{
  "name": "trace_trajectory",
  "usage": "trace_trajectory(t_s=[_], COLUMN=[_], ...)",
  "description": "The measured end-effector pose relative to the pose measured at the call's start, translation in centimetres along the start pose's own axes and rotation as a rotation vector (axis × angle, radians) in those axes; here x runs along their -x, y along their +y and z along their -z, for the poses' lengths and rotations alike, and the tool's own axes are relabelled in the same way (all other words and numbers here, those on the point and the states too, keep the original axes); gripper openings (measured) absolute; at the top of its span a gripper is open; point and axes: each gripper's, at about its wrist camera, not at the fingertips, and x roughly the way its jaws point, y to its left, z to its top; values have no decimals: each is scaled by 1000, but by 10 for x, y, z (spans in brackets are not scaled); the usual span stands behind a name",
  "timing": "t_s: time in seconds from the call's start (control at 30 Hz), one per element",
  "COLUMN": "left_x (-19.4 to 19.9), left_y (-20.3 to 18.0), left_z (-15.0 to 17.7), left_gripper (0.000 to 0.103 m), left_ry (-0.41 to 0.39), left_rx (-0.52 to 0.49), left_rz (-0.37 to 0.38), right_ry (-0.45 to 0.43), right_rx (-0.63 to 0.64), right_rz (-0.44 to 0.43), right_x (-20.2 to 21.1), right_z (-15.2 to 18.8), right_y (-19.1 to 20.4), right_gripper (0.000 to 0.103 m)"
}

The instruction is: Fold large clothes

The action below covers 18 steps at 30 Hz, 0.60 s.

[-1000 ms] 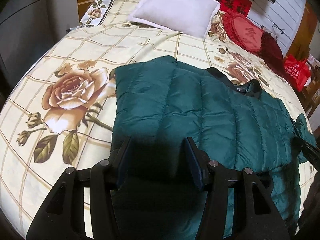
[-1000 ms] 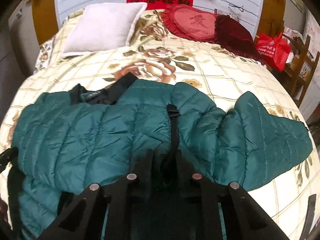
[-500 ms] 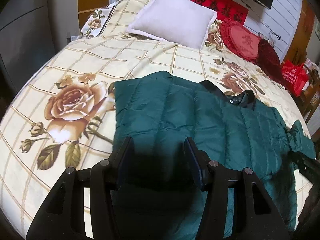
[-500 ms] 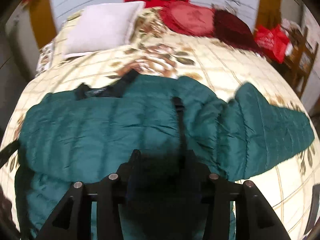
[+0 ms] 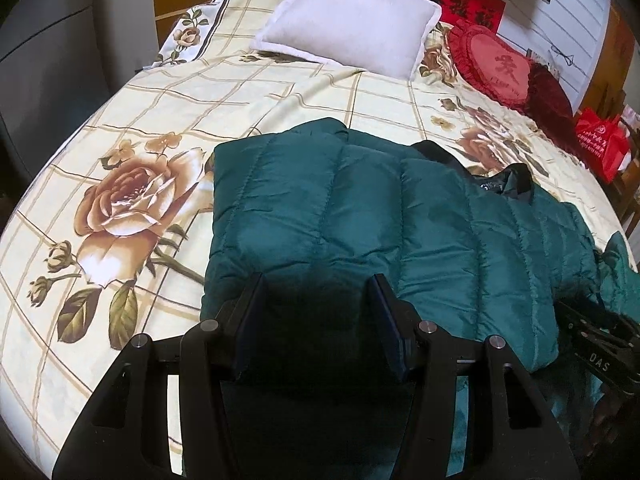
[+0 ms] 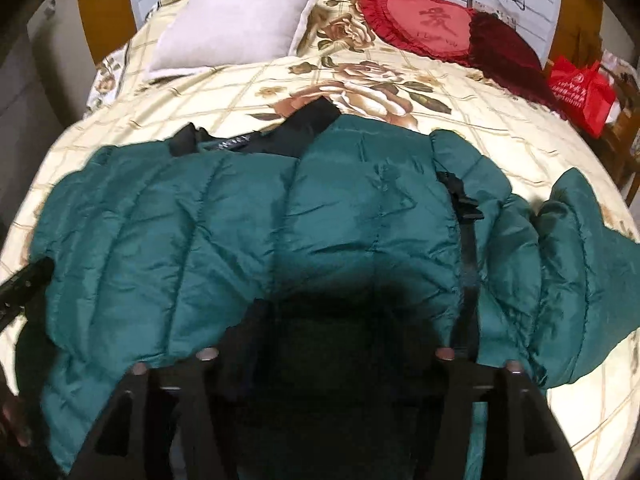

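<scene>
Your left hand-held gripper [image 5: 318,322] sits low over the near edge of the green puffer jacket [image 5: 360,216]. Its jaws stand partly apart with a fold of the padded cloth between them, but deep shadow there hides whether the pads actually press on it, so you cannot tell if it grips. Your right hand-held gripper [image 6: 352,344] is over the jacket's [image 6: 248,232] near hem and its jaws are opening; dark fabric lies between the fingers, and the picture is blurred there, yet the pads look clear of the cloth, so count it as let go.

The jacket lies spread across the bed [image 5: 132,128], on the cream checked bedspread printed with big roses. Its left side is folded in over the body, and the black collar [image 6: 288,136] points toward the head of the bed. On the right side a sleeve [image 6: 580,248] still sticks out over the bedspread, and a black strap [image 6: 466,216] runs down the jacket beside it.

Further out, a white pillow [image 5: 352,38] and a red heart-shaped cushion [image 6: 424,26] rest at the head of the bed. A red bag [image 6: 580,92] stands off the right edge.
</scene>
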Motion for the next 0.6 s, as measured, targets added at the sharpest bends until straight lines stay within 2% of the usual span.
trace_trajectory(t_s=[0.07, 0.27, 0.43, 0.6], left_x=[2, 11, 19, 27], left_y=[-1, 0, 2, 2], left_z=[1, 3, 7, 13], left_gripper=[53, 53, 53, 53], left_ry=[-1, -9, -23, -14], left_rx=[-7, 0, 21, 23], left_rz=[-7, -8, -5, 15], right_ry=[7, -45, -12, 0], right_rx=[5, -25, -16, -25], right_rz=[5, -15, -8, -19], right_x=[4, 32, 18, 8], right_z=[0, 12, 19, 21], right_y=[-3, -13, -14, -14], right_gripper=[68, 69, 69, 76])
